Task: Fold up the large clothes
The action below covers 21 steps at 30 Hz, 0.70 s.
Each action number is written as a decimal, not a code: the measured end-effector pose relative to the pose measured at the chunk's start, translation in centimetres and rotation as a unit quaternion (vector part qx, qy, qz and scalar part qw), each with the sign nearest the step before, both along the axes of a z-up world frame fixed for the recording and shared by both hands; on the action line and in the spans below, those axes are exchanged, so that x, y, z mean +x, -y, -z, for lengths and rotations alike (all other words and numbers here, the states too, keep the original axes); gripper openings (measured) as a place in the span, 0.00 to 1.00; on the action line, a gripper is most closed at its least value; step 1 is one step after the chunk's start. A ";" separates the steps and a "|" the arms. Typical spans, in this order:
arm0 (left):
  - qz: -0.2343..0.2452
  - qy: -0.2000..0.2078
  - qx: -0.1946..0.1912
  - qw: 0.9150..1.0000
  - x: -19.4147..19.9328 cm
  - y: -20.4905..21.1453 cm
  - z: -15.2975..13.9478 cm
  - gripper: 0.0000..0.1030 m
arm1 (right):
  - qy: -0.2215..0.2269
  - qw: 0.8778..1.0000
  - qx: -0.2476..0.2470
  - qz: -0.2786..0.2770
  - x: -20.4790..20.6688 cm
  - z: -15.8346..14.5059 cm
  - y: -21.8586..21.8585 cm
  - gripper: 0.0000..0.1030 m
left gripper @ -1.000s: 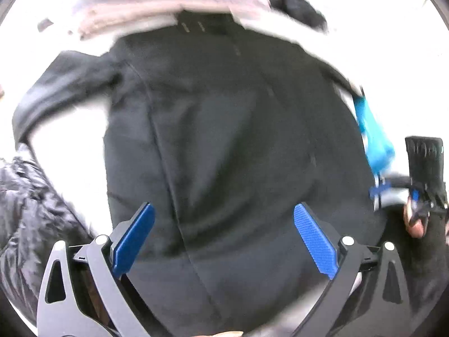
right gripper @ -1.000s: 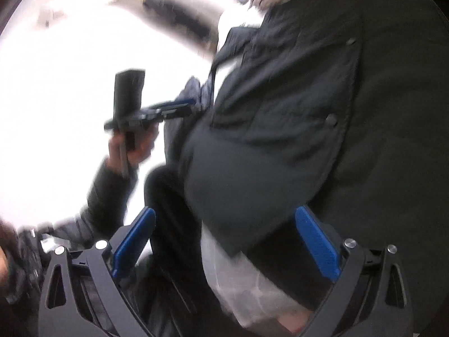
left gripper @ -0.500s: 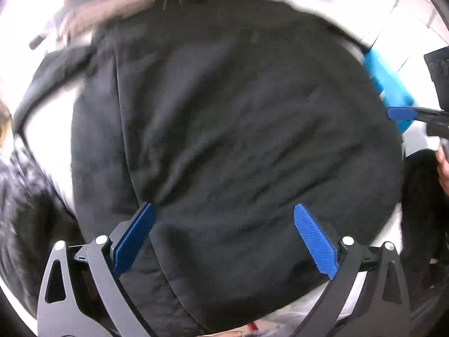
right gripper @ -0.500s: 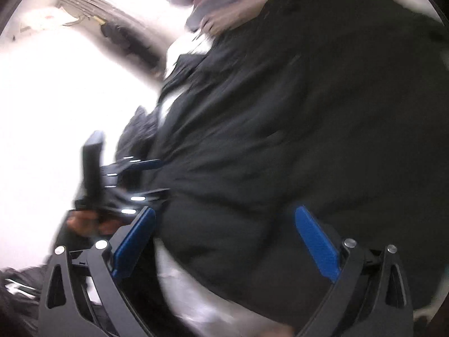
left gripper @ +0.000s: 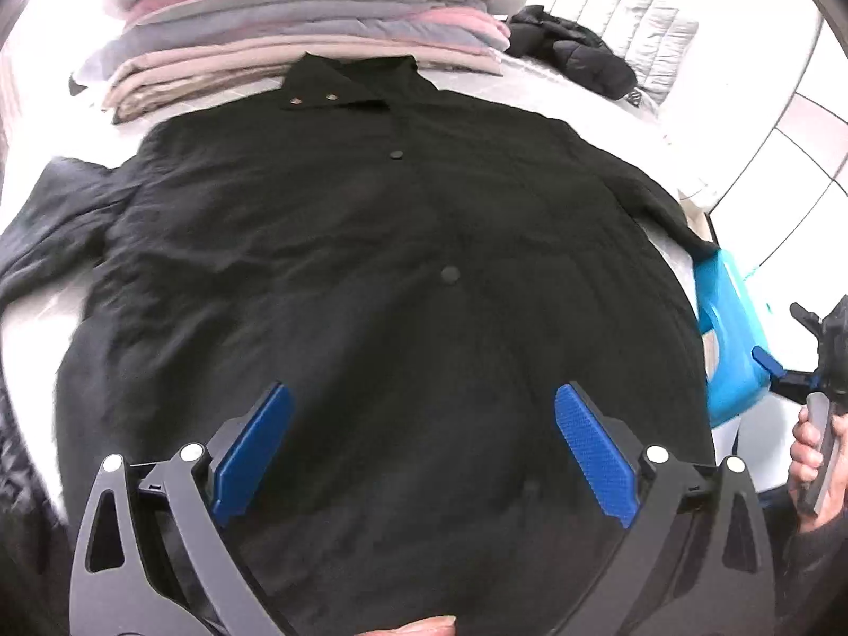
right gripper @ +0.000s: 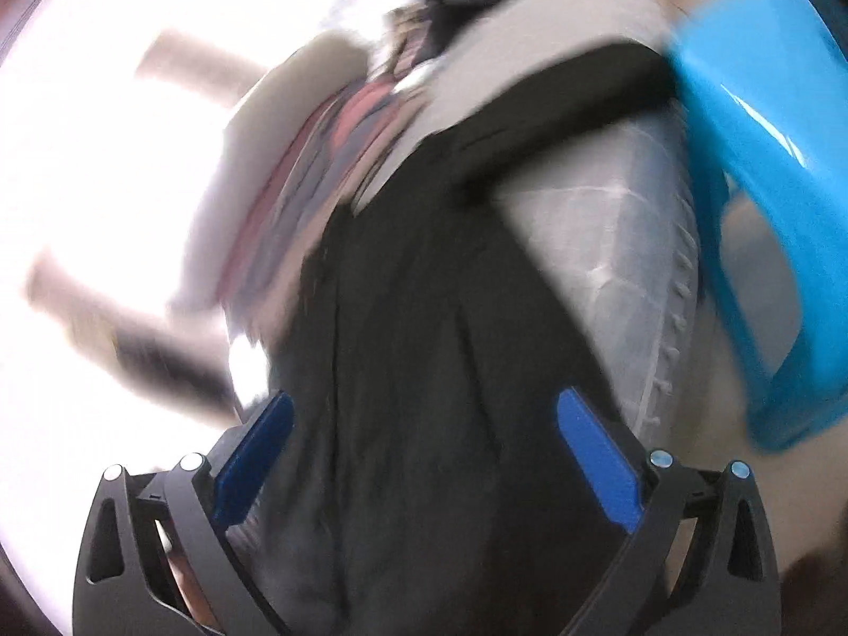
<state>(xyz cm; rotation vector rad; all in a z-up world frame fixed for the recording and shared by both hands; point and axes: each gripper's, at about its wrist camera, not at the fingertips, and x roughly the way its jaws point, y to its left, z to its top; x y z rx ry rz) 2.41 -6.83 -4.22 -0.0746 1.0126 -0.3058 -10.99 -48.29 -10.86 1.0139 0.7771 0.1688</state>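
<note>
Black and buttoned, the jacket (left gripper: pixel 381 286) lay spread front-up on the white bed (left gripper: pixel 577 90), its collar just below a stack of folded bedding (left gripper: pixel 318 16) and one sleeve trailing toward a blue plastic stool (left gripper: pixel 734 339). Over the jacket's hem the left gripper (left gripper: pixel 422 450) hung with jaws spread wide and empty. The right gripper (right gripper: pixel 424 456), jaws likewise parted, seemed to hang over the jacket's stool-side edge, though that view was badly blurred.

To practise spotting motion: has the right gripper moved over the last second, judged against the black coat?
Yes. The right gripper swung rightward along the black coat, towards the blue stool.
</note>
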 end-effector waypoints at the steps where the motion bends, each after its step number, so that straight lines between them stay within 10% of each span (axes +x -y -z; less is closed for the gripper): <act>1: 0.001 -0.002 -0.001 1.000 0.7 0.4 0.5 0.93 | 0.001 0.999 0.027 0.025 0.6 0.4 1.8 0.94; 9: 0.007 -0.038 0.001 0.999 3.3 1.3 3.7 0.93 | -0.012 0.968 0.134 0.210 7.4 3.0 10.4 0.94; 21: 0.007 -0.058 -0.015 0.998 3.5 -0.7 3.6 0.93 | -0.111 0.925 0.072 0.356 17.6 5.9 15.3 0.93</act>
